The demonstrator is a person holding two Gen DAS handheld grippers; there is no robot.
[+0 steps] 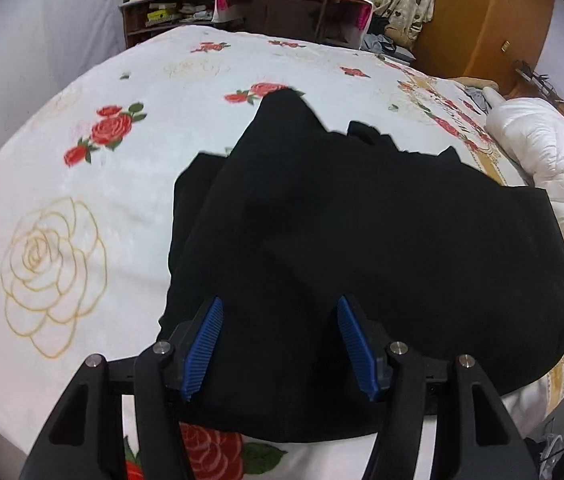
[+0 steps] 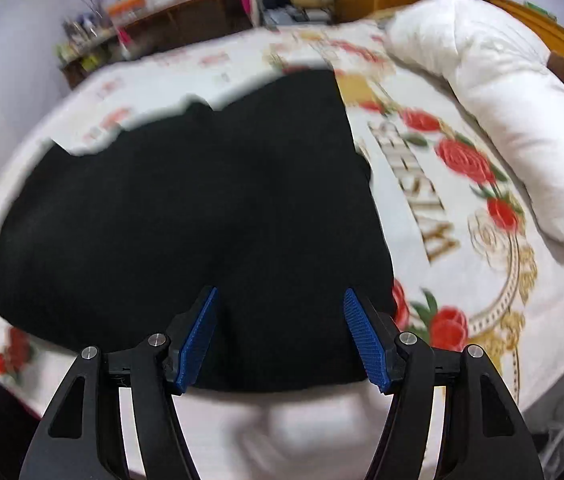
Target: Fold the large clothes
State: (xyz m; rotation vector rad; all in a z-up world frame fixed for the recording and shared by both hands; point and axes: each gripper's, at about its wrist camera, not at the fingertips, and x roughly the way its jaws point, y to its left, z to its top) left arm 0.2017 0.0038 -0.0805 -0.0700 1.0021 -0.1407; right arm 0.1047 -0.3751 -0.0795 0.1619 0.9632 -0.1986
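Observation:
A large black garment (image 1: 362,240) lies partly folded on a white bedspread with rose print (image 1: 82,200); its far edge is uneven, with a pointed corner sticking up. My left gripper (image 1: 280,308) is open and empty, its blue pads above the garment's near left part. The garment also shows in the right wrist view (image 2: 202,220), where my right gripper (image 2: 280,296) is open and empty over its near right edge. That view is motion-blurred. The garment's folds are hard to make out in the black cloth.
A rolled white duvet (image 2: 502,120) lies along the bed's right side. A wooden shelf unit (image 1: 294,8) with clutter stands beyond the far edge. A wooden wardrobe (image 1: 482,16) stands at the back right. The bedspread (image 2: 462,260) continues right of the garment.

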